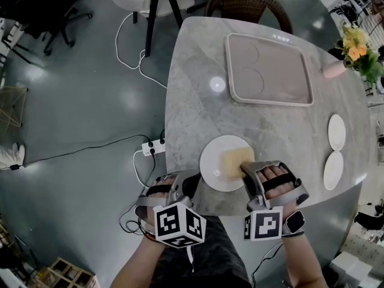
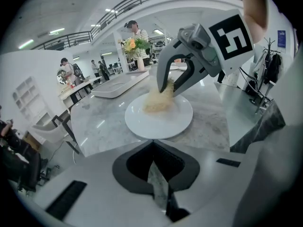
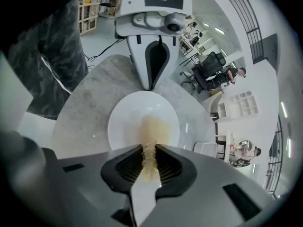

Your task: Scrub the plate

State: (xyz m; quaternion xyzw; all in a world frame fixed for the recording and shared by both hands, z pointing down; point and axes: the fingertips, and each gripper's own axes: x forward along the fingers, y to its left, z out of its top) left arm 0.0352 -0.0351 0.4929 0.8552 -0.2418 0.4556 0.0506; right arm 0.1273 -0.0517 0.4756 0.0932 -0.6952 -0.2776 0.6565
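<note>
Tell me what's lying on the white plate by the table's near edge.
A yellowish fibrous scrubber rests on the plate, clamped in the right gripper. The plate surface under the scrubber is covered, so I can't tell whether it's clean there.

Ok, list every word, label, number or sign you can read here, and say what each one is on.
No legible text anywhere.
Left cube on the left gripper: black-and-white square patterns only, no letters.
Right cube on the right gripper: patterns only.
Blue sign on the far wall: too small to read.
Plate, sponge, tray: no print visible.
</note>
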